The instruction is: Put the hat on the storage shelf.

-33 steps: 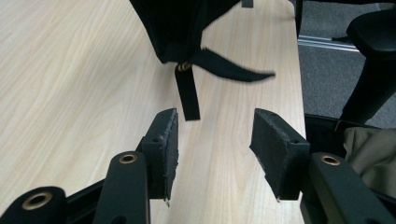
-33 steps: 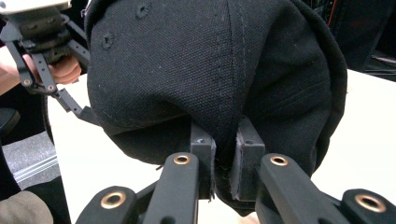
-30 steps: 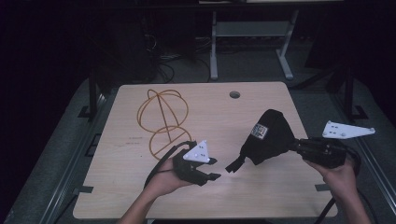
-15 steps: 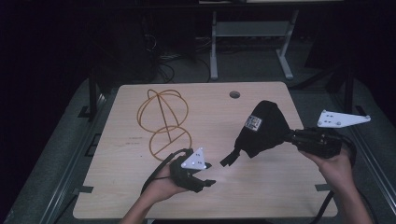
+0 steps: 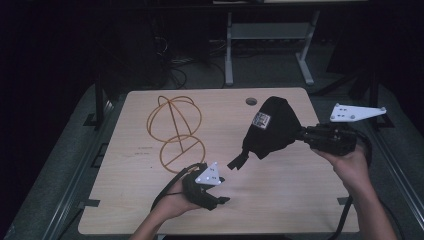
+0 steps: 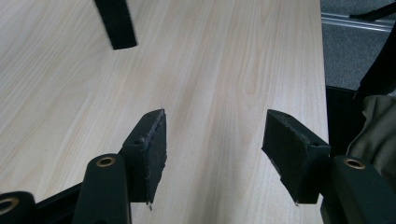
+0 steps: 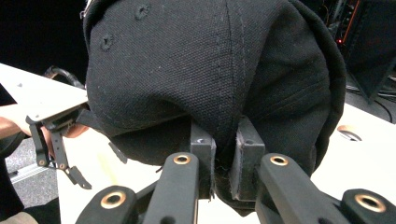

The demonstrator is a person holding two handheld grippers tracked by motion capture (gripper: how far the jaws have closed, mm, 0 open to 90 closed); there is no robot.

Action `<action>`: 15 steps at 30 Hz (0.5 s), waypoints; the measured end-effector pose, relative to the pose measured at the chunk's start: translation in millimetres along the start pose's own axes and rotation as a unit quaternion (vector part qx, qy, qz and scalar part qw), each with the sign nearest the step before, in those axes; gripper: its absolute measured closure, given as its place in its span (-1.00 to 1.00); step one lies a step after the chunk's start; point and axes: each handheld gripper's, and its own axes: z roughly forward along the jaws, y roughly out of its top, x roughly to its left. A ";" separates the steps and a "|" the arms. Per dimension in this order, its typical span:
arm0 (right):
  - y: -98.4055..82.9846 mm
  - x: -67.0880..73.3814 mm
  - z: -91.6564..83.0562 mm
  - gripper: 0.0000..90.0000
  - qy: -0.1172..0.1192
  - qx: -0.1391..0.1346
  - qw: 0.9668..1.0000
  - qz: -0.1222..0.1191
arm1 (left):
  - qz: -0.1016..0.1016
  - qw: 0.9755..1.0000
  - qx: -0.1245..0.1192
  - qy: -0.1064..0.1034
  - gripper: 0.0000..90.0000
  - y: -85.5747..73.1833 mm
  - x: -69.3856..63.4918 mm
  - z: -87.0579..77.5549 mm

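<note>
High view looks down on a pale wooden worktop set in a dark room, with a person's two forearms coming in from six o'clock. At about three o'clock the right tongs, held in the right hand, grip a black cap by its fabric and hold it lifted clear of the worktop, its crown towards twelve o'clock. A black strap hangs from the cap's lower edge towards seven o'clock. In the right gripper view the two pads of the right tongs are pressed nearly together with a fold of the cap pinched between them, and the cap's dark dome rises above them. At about seven o'clock on the worktop in the high view, the left tongs, in the left hand, sit low over the wood and point towards three o'clock. In the left gripper view the left tongs stand apart at a middling width, having just been opening, with nothing between the pads but bare worktop; the tip of the strap hangs in at eleven o'clock, well apart from them. At about ten o'clock in the high view an orange wire frame, made of hoops, lies on the worktop, apart from both tongs
</note>
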 end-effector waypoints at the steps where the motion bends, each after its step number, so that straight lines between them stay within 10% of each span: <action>1: 2.2 0.0 1.5 0.80 0.001 -0.001 1.000 -0.001 | 0.001 1.000 0.000 0.001 -0.13 -0.1 -0.2 0.1; 15: 34.2 3.0 20.2 0.80 0.018 -0.002 1.000 -0.018 | 0.008 1.000 0.006 0.002 -0.18 2.1 -3.9 6.2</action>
